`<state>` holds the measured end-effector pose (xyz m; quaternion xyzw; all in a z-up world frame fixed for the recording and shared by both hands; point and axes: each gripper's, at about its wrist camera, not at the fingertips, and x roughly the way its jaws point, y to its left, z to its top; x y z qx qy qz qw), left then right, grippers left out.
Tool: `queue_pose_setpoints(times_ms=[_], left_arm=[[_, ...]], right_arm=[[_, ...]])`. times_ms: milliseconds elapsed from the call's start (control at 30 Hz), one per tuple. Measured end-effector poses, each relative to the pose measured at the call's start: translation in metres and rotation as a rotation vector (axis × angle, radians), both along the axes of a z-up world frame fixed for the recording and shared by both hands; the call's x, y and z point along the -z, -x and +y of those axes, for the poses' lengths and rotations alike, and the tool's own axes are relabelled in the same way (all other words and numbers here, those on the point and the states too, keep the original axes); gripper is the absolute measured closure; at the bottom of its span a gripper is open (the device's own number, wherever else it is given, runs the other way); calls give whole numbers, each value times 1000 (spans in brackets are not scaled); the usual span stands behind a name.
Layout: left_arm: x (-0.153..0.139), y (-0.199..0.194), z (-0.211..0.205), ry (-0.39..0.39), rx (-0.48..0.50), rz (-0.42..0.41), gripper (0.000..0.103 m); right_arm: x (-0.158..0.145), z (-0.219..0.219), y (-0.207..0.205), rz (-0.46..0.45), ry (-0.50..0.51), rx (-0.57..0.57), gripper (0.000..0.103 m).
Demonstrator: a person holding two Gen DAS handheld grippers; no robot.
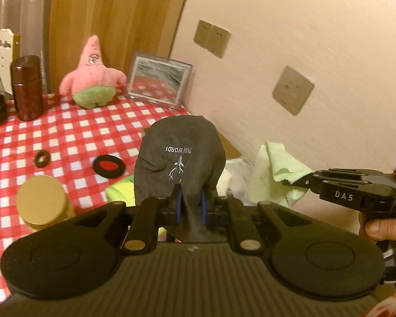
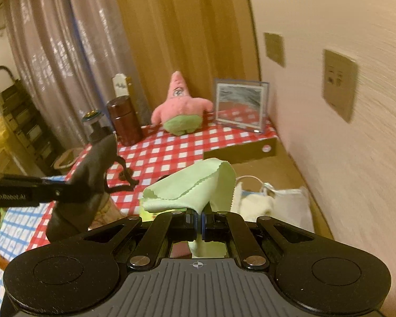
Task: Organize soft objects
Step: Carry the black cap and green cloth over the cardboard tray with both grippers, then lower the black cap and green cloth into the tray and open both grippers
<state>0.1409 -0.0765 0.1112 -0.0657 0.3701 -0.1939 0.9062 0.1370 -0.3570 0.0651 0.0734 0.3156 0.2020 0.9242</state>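
Cloths both airborne, one per gripper. Dark cloth (image 1: pixel 179 155) sits pinched between the left gripper (image 1: pixel 191 207) pads, jaws clenched on a bunched lower edge, rest standing up at 12 o'clock with white print showing upside down. Green cloth (image 2: pixel 195 185) is nipped by the right gripper (image 2: pixel 199 223), jaws fully clenched on one thin corner, so the loose part flops forward and folds over itself. In the left view the right gripper comes in from 3 o'clock with a hand (image 1: pixel 382 227) on its grip; green cloth hangs off its tip.

Corner and edge grips look chosen to keep each piece lifted clear of the table (image 1: pixel 74 132) clutter. Checked table at 10 o'clock carries a pink plush (image 1: pixel 92 79), mirror (image 1: pixel 158 79) leaning on the wall, brown canister (image 1: pixel 26 87), gold lid (image 1: pixel 42 200), two black rings (image 1: pixel 108 166). Below the green cloth, at 2 o'clock in the right view, a white bag (image 2: pixel 285 203) with pale soft stuff lies on a wooden ledge beside the table. Likely drop spot for soft things, though not certain. Both pictures blurred; carrying step, nothing placed yet.
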Motion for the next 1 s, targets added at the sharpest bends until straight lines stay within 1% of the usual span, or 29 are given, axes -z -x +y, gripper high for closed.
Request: queue_pose_setpoints(times_ms=[167,367,600,800,1000], left_arm=[[12,-1,-21,15,11,23,91],[22,-9,-34,36,17,45,91],[32,-21,-51,52,36,66,91],[41,-40,-63,87,24,90,91],[52,-70,-77,135,6,116,91]], right_arm=[[5,-18,10,-2,7,46,100],[11,-39,15,8,1,97,100],[18,-52,12,21,0,124,100],[21,-52,-1,18,18,117,100],[27,-53,-32,15,43,107,100]])
